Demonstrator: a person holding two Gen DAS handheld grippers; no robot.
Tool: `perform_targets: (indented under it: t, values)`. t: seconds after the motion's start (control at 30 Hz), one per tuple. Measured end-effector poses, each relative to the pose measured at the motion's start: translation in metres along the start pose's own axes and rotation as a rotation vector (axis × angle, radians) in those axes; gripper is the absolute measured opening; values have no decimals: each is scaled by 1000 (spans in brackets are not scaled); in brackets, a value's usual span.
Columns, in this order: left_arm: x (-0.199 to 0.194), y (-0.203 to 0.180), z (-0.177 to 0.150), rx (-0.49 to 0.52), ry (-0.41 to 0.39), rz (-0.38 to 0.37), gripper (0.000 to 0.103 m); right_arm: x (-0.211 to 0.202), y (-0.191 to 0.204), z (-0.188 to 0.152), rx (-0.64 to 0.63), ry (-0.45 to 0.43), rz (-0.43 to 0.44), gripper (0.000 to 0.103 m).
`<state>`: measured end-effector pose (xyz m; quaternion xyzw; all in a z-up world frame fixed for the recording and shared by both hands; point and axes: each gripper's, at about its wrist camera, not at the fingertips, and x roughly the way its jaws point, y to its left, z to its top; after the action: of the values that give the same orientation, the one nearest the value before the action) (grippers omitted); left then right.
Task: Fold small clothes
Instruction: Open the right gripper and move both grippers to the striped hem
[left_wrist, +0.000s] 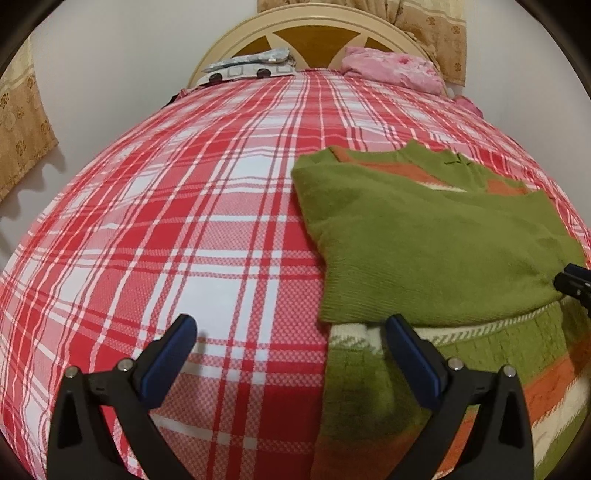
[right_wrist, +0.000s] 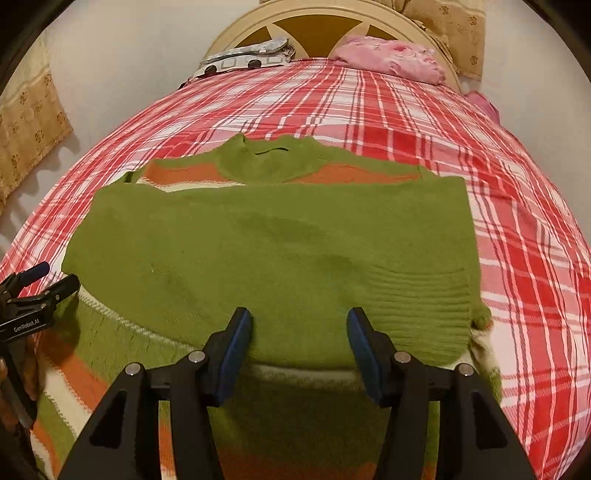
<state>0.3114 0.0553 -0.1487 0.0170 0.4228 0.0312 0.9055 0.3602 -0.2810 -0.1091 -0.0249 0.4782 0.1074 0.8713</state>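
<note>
Hovering over the bed, the right gripper has its blue pads spread apart with nothing pinched between them, and the green sweater lies flat underneath on the red and white plaid bedspread, its sleeves folded across the chest so the plain green knit covers most of the orange and cream stripes. Neckline points away towards the cream headboard, hem runs under the camera. Over on the other side, the left gripper sits at the sweater's edge, jaws wide, one finger over bare plaid and the other over the striped lower body of the garment, gripping nothing. From the right wrist view that left tool shows at the frame's edge beside the sweater's corner, and a bit of a hand seems to be behind it, though it is too dark there to be sure. Up by the headboard a pink pillow rests on one side and a grey and white patterned bundle on the other, both well clear of the sweater. A tan flowered curtain hangs against the wall
</note>
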Motion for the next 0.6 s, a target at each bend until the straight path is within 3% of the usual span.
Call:
perform_targets:
  t: [0.6]
  values:
    - [-59,-13,-24,25,-48,-40,103,-44,-22,-43,44,-16,-6,55]
